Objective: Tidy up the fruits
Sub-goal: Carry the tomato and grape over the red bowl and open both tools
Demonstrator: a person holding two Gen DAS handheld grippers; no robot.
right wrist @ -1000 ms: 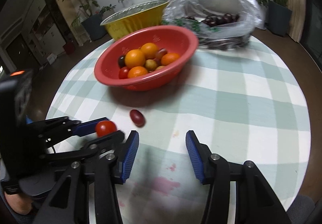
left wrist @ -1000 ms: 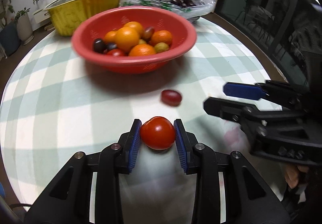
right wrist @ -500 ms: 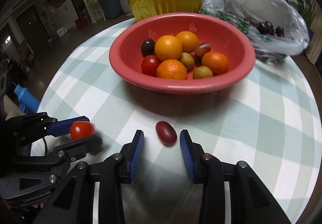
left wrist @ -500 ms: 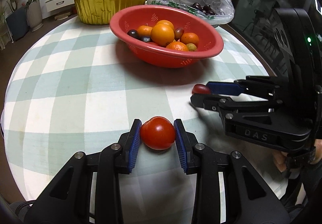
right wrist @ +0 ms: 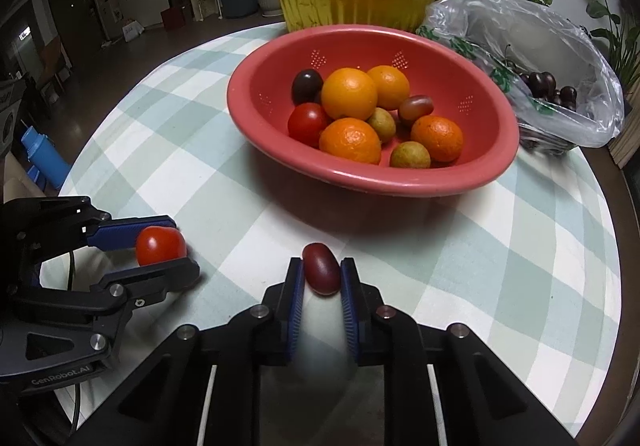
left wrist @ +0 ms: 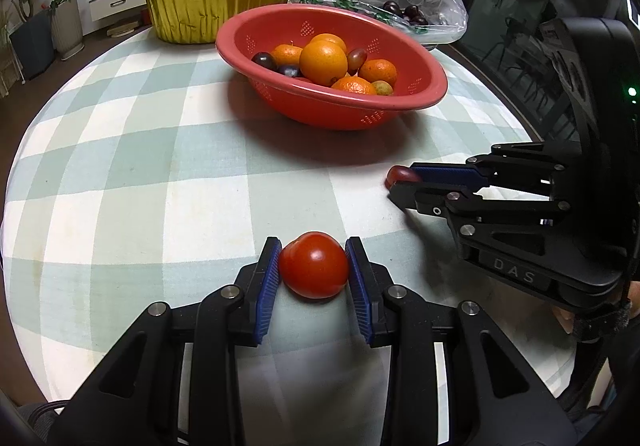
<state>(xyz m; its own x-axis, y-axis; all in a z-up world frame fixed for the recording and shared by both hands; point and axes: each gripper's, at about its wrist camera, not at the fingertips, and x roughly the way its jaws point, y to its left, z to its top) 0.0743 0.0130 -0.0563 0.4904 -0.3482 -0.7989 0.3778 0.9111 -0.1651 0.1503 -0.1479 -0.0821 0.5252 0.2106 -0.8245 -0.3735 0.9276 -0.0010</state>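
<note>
Hiding behind oranges (left wrist: 323, 62): half-seen tomato (left wrist: 303, 79)

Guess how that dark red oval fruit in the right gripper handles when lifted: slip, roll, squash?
The oval fruit looks glossy and smooth, so it may slip between the right gripper's pads. Its rounded shape would likely roll if dropped. It is probably soft-skinned, so hard squeezing risks bruising.

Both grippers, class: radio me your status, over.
Left gripper shut on red tomato. Right gripper, just closed, shut on dark oval tomato. Path to red bowl clear.
</note>
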